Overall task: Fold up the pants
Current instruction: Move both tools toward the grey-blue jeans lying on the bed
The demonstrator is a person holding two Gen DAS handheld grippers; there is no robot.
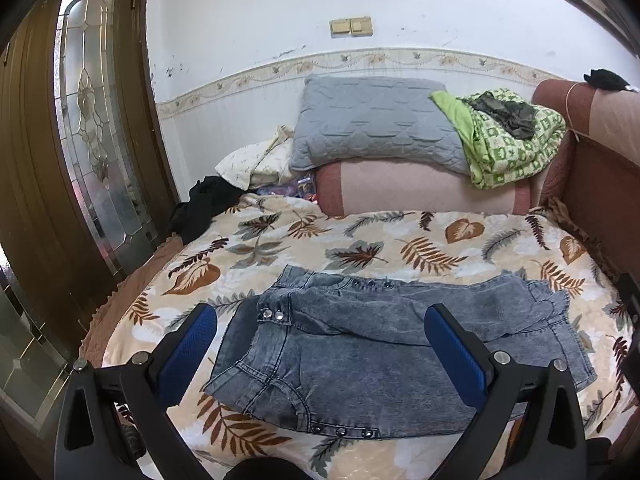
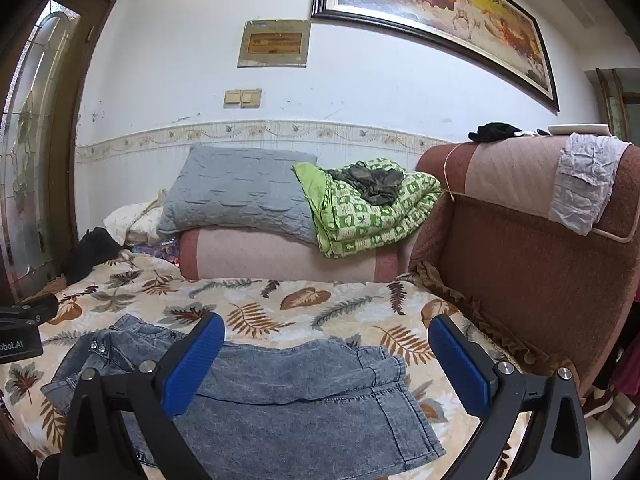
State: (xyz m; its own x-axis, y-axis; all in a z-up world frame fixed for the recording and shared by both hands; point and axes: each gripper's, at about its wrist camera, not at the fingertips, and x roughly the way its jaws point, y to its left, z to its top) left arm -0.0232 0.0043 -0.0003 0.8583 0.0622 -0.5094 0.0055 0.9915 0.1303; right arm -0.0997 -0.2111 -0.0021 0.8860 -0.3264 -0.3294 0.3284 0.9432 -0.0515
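Acid-washed grey-blue denim pants [image 1: 384, 344] lie flat, folded lengthwise, on leaf-print bedspread [image 1: 360, 240]; waist end left, hems right; left gripper [image 1: 320, 320] hovers over waist end, blue-padded jaws spread wide, empty; right gripper [image 2: 326, 332] hovers over leg end, jaws likewise spread; grey quilted pillow [image 1: 372, 124] behind.

I get soft, even daylight in both wrist views, bright enough to read fabric texture. The glass door panel [image 1: 90, 120] glows pale at the left, so light enters there. Shadows under the pillow [image 2: 240, 196] stay faint. Fisheye bending curves the wall border [image 1: 360, 64] and darkens every corner. The focus holds sharp and I see no motion blur.
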